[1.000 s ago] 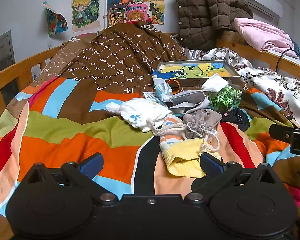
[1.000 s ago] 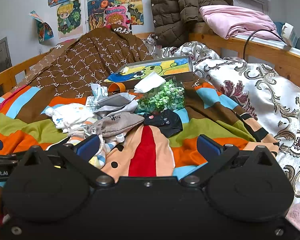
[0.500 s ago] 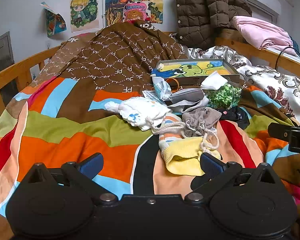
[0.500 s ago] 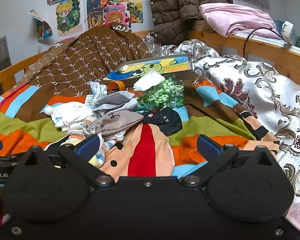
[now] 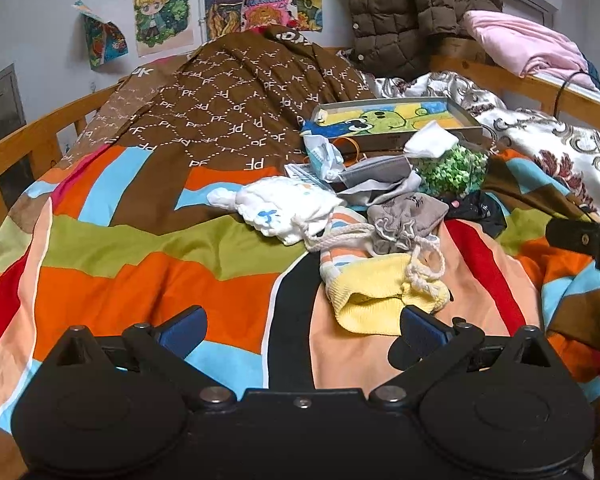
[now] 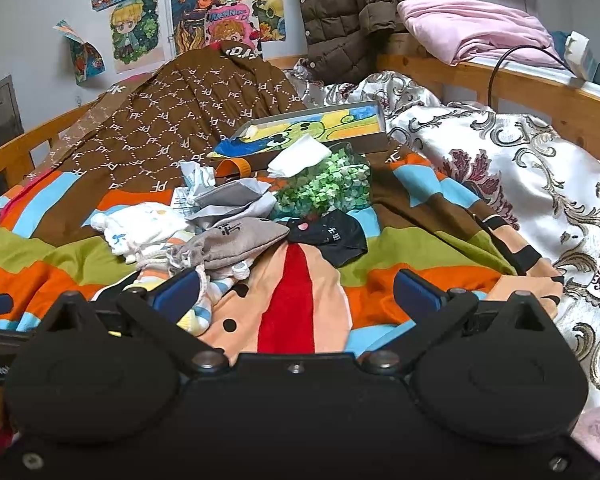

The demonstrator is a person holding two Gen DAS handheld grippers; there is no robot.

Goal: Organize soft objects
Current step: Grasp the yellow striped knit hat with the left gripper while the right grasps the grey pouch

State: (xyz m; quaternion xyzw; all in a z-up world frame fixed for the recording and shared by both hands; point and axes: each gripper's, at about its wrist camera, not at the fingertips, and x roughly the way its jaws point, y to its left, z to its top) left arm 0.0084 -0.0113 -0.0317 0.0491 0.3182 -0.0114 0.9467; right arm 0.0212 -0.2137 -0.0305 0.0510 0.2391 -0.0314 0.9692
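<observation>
A heap of soft items lies mid-bed on the striped blanket [image 5: 140, 272]. It holds a yellow knit piece [image 5: 384, 292], a grey drawstring pouch [image 5: 408, 216] [image 6: 240, 240], a white baby hat [image 5: 288, 208] [image 6: 140, 228], a black cloth [image 6: 332, 234], a green leafy bundle [image 5: 452, 168] [image 6: 328, 186] and grey folded cloth [image 6: 232, 200]. My left gripper [image 5: 302, 326] is open and empty, just short of the yellow piece. My right gripper [image 6: 296, 294] is open and empty, in front of the pouch and black cloth.
A shallow box with a cartoon picture [image 5: 396, 120] [image 6: 312, 128] sits behind the heap. A brown patterned quilt [image 5: 236, 92] is piled at the back, a floral satin cover [image 6: 520, 184] lies on the right. Wooden bed rails [image 5: 28, 144] run along both sides.
Both grippers have moved slightly forward toward the heap, so the items sit a little nearer. Both stay open and nothing has been picked up.
</observation>
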